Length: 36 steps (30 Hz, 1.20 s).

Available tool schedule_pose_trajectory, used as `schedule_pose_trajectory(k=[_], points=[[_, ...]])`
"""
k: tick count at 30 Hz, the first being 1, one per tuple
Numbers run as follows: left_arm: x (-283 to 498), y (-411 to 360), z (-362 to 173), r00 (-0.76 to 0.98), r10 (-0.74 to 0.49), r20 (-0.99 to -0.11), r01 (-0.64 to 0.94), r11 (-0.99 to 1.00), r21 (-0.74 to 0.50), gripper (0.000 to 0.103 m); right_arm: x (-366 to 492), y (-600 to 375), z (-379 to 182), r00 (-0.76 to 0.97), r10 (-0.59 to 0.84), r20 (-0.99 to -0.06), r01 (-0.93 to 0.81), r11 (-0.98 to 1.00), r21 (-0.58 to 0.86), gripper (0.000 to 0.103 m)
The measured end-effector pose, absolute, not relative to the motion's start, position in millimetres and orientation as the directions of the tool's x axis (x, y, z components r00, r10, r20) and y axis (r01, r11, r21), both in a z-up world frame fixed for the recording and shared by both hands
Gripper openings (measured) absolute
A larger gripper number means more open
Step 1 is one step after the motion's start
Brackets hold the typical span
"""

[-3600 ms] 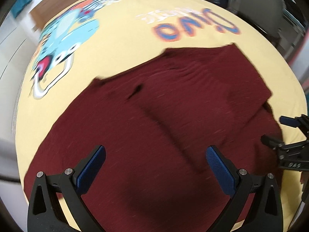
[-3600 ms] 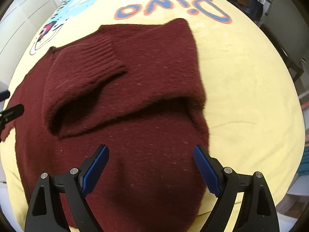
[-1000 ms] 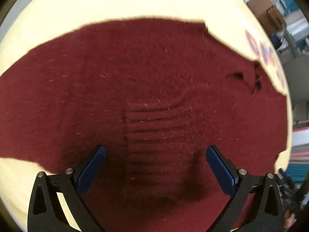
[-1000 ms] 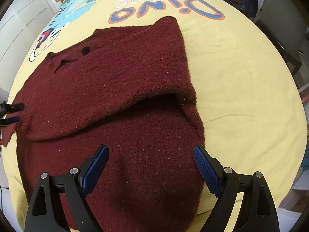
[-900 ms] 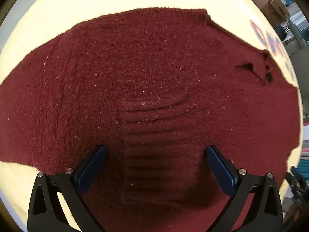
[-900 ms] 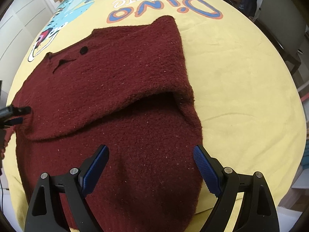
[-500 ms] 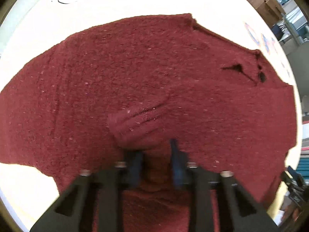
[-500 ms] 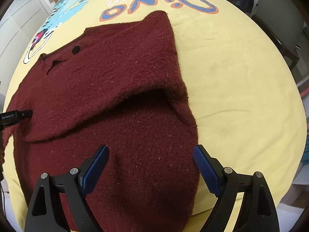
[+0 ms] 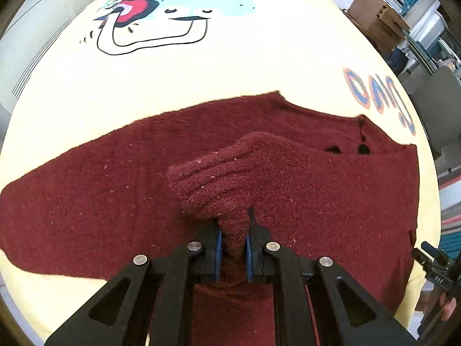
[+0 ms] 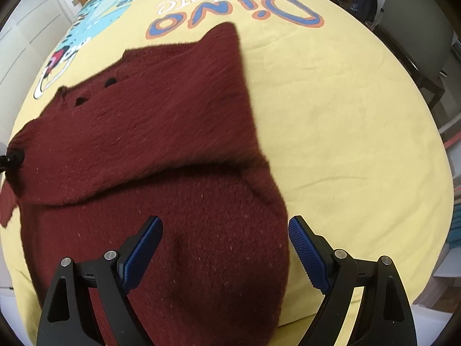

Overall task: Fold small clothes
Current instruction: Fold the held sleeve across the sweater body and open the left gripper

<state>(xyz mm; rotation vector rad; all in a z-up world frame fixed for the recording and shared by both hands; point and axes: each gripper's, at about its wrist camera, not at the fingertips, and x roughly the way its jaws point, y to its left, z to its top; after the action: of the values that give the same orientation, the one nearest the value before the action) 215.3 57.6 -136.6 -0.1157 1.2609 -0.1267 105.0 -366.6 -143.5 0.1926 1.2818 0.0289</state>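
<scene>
Left wrist view: a yellow printed sheet [image 9: 230,66] is covering the work surface, and a dark red knitted sweater [image 9: 86,196] is lying spread on it, its long axis running across the frame from left to right. Relative to the sweater, the cartoon print sits beyond its far edge and the lettering beyond its right end. The left gripper [image 9: 232,245] is clenching a ribbed cuff of the sweater [image 9: 219,178], with both blue pads pressing the knit and the bunched fabric standing up above the flat body, just ahead of the fingertips.

Right wrist view: the sweater [image 10: 173,150] is lying folded over itself, one flap pointing away toward the lettering on the sheet [image 10: 345,115]. The right gripper [image 10: 223,242] is hanging released over the sweater's near portion, jaws wide apart, pads gripping nothing; whether they are touching the knit cannot be told. Two small dark buttonholes [image 10: 95,89] are showing near the sweater's far left edge.
</scene>
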Motion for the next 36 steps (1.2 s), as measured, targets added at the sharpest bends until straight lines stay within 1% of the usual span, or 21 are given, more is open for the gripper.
schedule_pose_trajectory(k=[4,8,9,11,14,15,16,17,18,19,21,23,26,29,32,34,35,36], points=[[220.5,73.6,-148.0,0.282,-0.130,-0.950,0.001,0.991,-0.135,0.010,133.8,-369.5,-135.0,0.318,0.131,-0.939,0.082,0.983,0.165,0.090],[222.6,74.9,-168.9,0.268,-0.137,-0.954,-0.017,0.989,-0.147,0.010,173.9,-372.3,-140.4,0.302,0.118,-0.946,0.076,0.986,0.148,0.090],[228.3,66.4,-176.7,0.269,-0.132,-0.954,-0.013,0.990,-0.141,0.010,187.1,-372.7,-144.9,0.296,0.077,-0.952,0.073,0.992,0.103,0.090],[227.5,65.6,-180.4,0.275,-0.129,-0.953,-0.013,0.990,-0.138,0.010,203.2,-371.3,-152.4,0.276,0.035,-0.961,0.075,0.996,0.058,0.090],[230.1,57.0,-185.8,0.278,-0.123,-0.953,-0.013,0.991,-0.131,0.010,220.5,-372.2,-166.8,0.250,0.113,-0.962,0.070,0.988,0.134,0.089],[231.3,52.2,-187.6,0.278,-0.115,-0.954,-0.006,0.993,-0.121,0.010,223.6,-371.1,-172.5,0.234,0.134,-0.963,0.064,0.986,0.153,0.081],[231.5,49.3,-188.2,0.280,-0.109,-0.954,0.000,0.994,-0.113,0.010,225.5,-369.9,-177.7,0.219,0.145,-0.965,0.058,0.985,0.161,0.066],[231.6,46.4,-188.4,0.280,-0.104,-0.954,0.007,0.994,-0.107,0.010,227.2,-368.9,-182.9,0.210,0.165,-0.964,0.054,0.982,0.180,0.059],[233.1,42.7,-189.3,0.280,-0.102,-0.955,0.008,0.995,-0.104,0.010,228.2,-369.1,-184.1,0.212,0.181,-0.960,0.056,0.979,0.196,0.041],[233.3,41.1,-188.4,0.282,-0.102,-0.954,0.009,0.995,-0.104,0.010,228.6,-370.2,-182.8,0.216,0.187,-0.958,0.067,0.976,0.205,0.026],[230.9,39.0,-184.6,0.288,-0.105,-0.952,0.011,0.994,-0.107,0.010,226.9,-372.8,-173.9,0.237,0.180,-0.955,0.076,0.976,0.203,0.020],[224.6,40.5,-178.1,0.296,-0.111,-0.949,0.021,0.994,-0.110,0.010,224.4,-377.2,-165.0,0.270,0.165,-0.949,0.081,0.978,0.193,0.018],[218.9,43.1,-181.8,0.288,-0.113,-0.951,0.016,0.993,-0.113,0.011,216.2,-387.7,-159.5,0.303,0.169,-0.938,0.112,0.971,0.211,0.018],[214.7,45.1,-187.6,0.289,-0.118,-0.950,-0.002,0.992,-0.124,0.012,211.0,-388.2,-169.5,0.280,0.149,-0.948,0.113,0.976,0.187,0.017],[214.0,38.7,-191.8,0.295,-0.107,-0.950,0.001,0.994,-0.111,0.016,218.1,-381.8,-173.3,0.268,0.118,-0.956,0.101,0.984,0.150,0.018],[213.3,39.7,-190.7,0.296,-0.108,-0.949,0.005,0.994,-0.111,0.019,217.6,-380.0,-172.6,0.273,0.111,-0.956,0.098,0.985,0.143,0.022],[213.0,37.6,-191.4,0.296,-0.099,-0.950,0.003,0.995,-0.102,0.028,217.0,-379.4,-171.7,0.275,0.104,-0.956,0.094,0.986,0.134,0.025],[212.9,36.9,-190.4,0.300,-0.081,-0.950,0.001,0.996,-0.085,0.040,216.9,-378.6,-170.6,0.281,0.090,-0.955,0.092,0.988,0.120,0.031]])
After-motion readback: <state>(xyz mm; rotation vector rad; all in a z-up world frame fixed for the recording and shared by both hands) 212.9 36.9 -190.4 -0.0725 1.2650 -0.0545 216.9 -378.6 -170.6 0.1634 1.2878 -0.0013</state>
